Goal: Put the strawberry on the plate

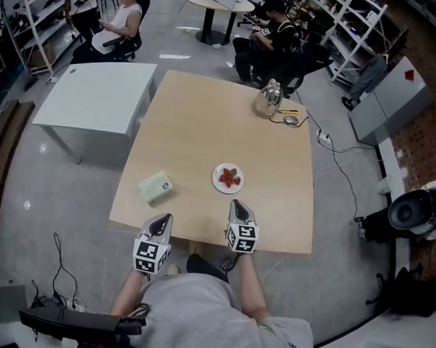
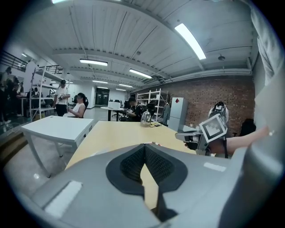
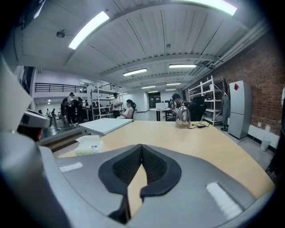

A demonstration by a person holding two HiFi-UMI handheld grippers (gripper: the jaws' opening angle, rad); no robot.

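- Head view: left gripper [image 1: 165, 218] lower left of centre, right gripper [image 1: 236, 204] just right of it, both over the near edge of the wooden table [image 1: 198, 125], pointing up-frame.
- Left gripper view: left gripper's [image 2: 144, 150] dark pads meet at the tips, jaws closed, nothing between them.
- Right gripper view: right gripper's [image 3: 141, 149] pads also pressed together at the tips, closed and empty.
- Strawberry [image 1: 230, 177] lies on the white plate [image 1: 217, 183], frame centre, just above the right gripper's tip and apart from it.
- Plate sits on the table, nearer its bottom edge.
- Pale green tissue pack [image 1: 156, 186] left of the plate, above the left gripper; it also shows in the right gripper view [image 3: 89, 145] at lower left.
- Glass kettle [image 1: 269, 98] at the table's upper right, with small items beside it.
- White table [image 1: 99, 96] at upper left, separate from the wooden one.
- People are seated in the background along the top of the frame.
- Left gripper view shows the other gripper's marker cube [image 2: 213, 128] at right.
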